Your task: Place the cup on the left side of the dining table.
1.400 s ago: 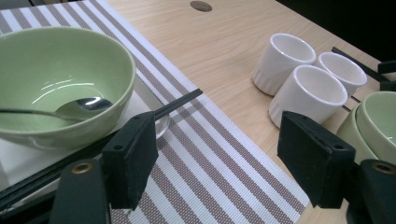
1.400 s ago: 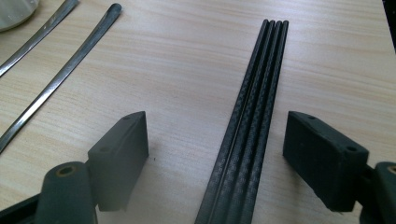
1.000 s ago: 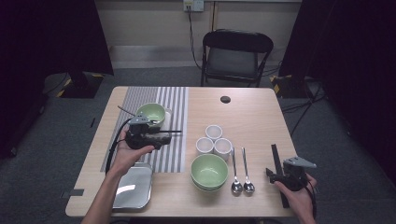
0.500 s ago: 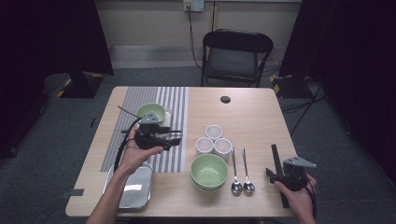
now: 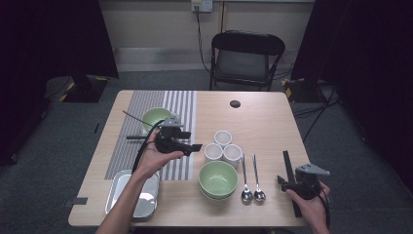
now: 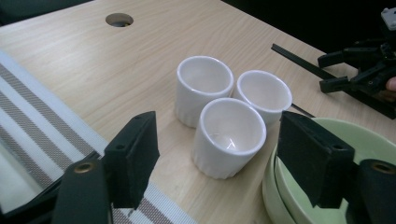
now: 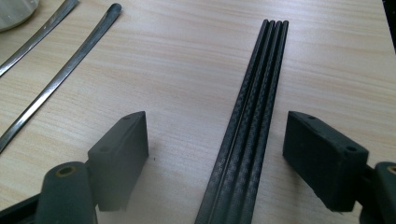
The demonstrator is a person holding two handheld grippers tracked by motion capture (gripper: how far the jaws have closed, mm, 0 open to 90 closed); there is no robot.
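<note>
When set against the view of a second ago, find the left gripper (image 5: 197, 146) further right: then above the mat (image 5: 181, 105) beside the small bowl (image 5: 155, 117), now with its tips past the mat's right edge, pointing at the cups (image 5: 223, 146). Note the jaws apart, having just been closing a little, with nothing clamped; in the left gripper view, see the nearest cup framed between them but farther off and untouched. Find the right gripper (image 5: 281, 180) unmoved at the table's (image 5: 258, 117) near right corner, jaws wide apart and straddling the chopsticks (image 7: 252, 126) without pressing on them.

Place the three white cups upright in a tight cluster, touching, on bare wood right of the mat and just behind the big bowl (image 5: 218, 178). Place the chopsticks flat in a bundle near the right edge, running front to back.

Around: two spoons (image 5: 251, 180) side by side between the big bowl and the chopsticks, a steel tray (image 5: 119, 195) at the near left corner under the left forearm, a round hole (image 5: 235, 104) toward the far edge, a folding chair (image 5: 247, 56) behind the table. Between left jaws and cups, bare wood alone; mind the big bowl's rim crowding the nearest cup on the near side, just under one jaw.
</note>
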